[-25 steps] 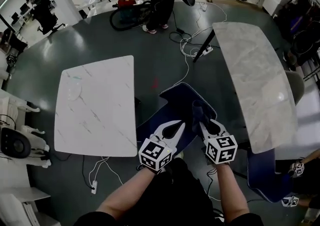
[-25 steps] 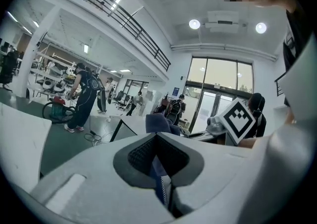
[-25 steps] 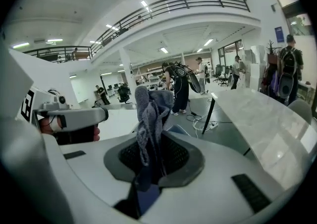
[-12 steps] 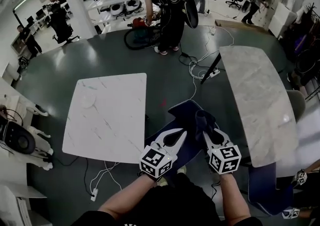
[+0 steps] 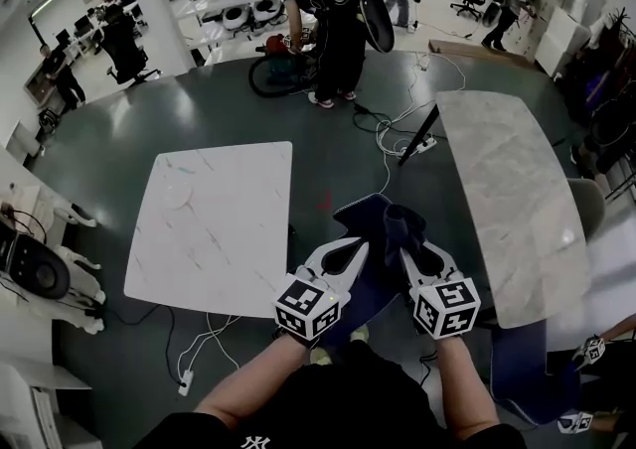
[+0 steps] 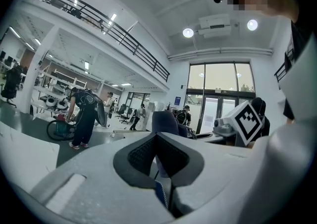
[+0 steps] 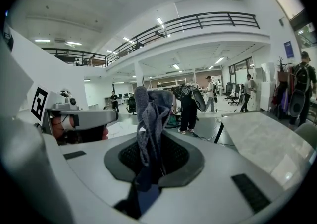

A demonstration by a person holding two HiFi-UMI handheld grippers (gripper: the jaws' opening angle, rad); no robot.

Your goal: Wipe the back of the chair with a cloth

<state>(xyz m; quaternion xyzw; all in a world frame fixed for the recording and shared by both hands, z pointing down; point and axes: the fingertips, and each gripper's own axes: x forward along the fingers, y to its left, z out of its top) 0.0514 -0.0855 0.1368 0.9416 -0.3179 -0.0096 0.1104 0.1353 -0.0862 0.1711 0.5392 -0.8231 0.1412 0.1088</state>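
Note:
The dark blue chair (image 5: 364,220) stands right below me, its back (image 6: 165,122) rising just beyond my left jaws. My right gripper (image 5: 405,250) (image 7: 150,143) is shut on a grey-blue cloth (image 5: 400,222) (image 7: 150,110), which sticks up in a bunch between the jaws, over the top right of the chair back. My left gripper (image 5: 358,244) (image 6: 156,137) hovers over the chair beside it with its tips together and nothing held. Chair fabric (image 7: 144,196) shows dark under the right jaws.
A white table (image 5: 214,224) stands to the left of the chair and a marble table (image 5: 507,189) to the right. Cables (image 5: 393,134) trail on the dark floor ahead. A person (image 5: 338,25) bends over a bicycle farther off. Another blue chair (image 5: 522,358) is at lower right.
The head view has tilted up, so more of the room ahead shows. The right gripper and its cloth have shifted slightly up along the chair back. The left gripper has barely moved.

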